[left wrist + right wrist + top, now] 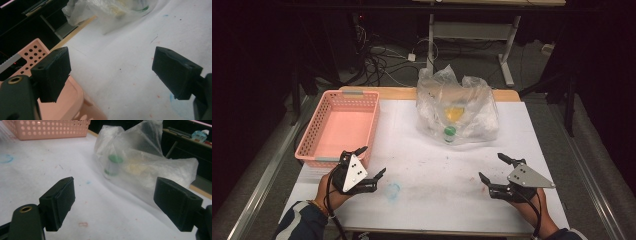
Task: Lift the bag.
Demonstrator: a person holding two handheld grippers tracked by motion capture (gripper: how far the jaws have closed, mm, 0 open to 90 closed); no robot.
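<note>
I hold my left gripper (371, 160) and right gripper (495, 166) spread wide and empty, low near me, because the crumpled clear plastic bag (458, 106) of small items lies far ahead, beside the empty pink perforated basket (325, 150) at far left.

High view: looking forward and down from above the near edge of the counter (452, 165), taking in its whole top.
Left gripper view: riding low, close to the counter, facing the pink basket (32, 53) corner and plastic bag (110, 10).
Right gripper view: skimming low, facing the plastic bag.
Shared: bag, basket.
</note>
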